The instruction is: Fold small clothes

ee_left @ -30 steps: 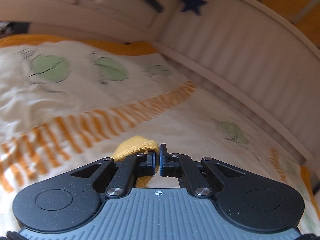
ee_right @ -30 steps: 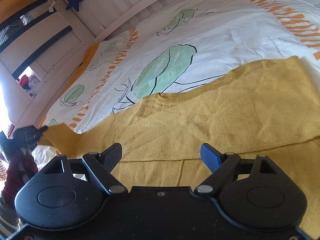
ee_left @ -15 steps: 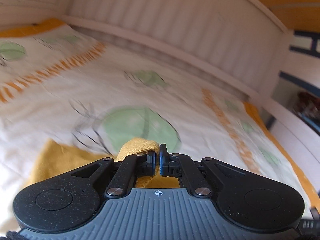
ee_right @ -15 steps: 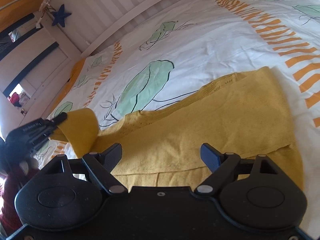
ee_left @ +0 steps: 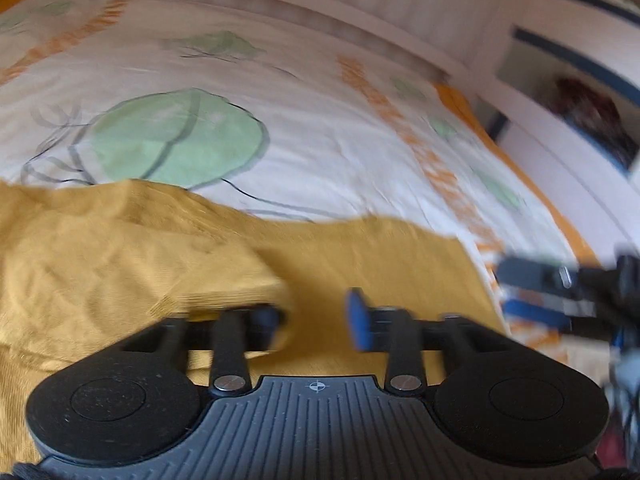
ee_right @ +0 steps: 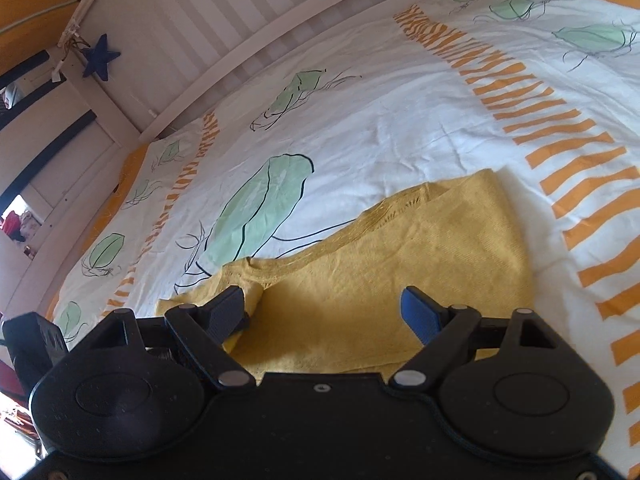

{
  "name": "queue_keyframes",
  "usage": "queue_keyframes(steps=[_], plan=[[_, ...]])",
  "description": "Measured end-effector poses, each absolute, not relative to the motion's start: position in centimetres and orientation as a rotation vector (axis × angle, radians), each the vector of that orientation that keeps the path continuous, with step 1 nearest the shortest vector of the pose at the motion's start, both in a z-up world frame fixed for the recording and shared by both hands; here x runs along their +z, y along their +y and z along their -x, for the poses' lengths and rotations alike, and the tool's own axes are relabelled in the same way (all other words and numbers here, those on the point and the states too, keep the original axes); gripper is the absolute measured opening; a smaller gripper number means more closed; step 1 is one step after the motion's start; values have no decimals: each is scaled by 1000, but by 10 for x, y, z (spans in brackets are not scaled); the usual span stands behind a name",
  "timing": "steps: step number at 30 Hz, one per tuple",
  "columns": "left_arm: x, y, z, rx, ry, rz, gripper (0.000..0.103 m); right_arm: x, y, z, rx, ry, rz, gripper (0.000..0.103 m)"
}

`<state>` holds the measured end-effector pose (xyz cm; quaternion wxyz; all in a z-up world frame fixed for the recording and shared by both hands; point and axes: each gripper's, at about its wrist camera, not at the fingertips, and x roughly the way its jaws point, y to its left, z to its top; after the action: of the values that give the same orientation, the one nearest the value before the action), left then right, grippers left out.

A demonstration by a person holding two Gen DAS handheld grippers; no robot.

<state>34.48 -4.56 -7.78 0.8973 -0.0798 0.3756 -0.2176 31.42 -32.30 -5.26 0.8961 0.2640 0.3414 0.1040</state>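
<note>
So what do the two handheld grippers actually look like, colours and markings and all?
The left gripper has a ribbed grey base with a small crosshair mark, black rounded housings, black linkage arms with silver pivot screws, and blue finger pads. The right gripper has a smooth black base, the same black linkages and silver screws, and blue pads.

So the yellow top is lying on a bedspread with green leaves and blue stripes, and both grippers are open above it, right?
Not quite: the stripes are orange, not blue. The right wrist view shows it plainly. The rest holds: the yellow top lies on the bedspread with green leaves, and the left gripper and right gripper are open above it.
</note>
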Motion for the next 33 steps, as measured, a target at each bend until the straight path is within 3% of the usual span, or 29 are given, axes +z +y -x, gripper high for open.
queue_keyframes(steps=[4,6,9,23,33], plan=[[-78,-55,-338,-535,772,58,57,-53,-322,-317,201,709,-540,87],[-76,-55,-336,-584,760,46,68,-54,-319,-319,200,714,-531,87],[-73,-57,-331,-678,734,19,77,-53,-314,-320,203,712,-513,87],[-47,-3,-342,-489,661,172,77,-58,-297,-325,211,728,-440,87],[-56,71,-368,-26,797,272,77,-68,-197,-314,405,707,64,87]])
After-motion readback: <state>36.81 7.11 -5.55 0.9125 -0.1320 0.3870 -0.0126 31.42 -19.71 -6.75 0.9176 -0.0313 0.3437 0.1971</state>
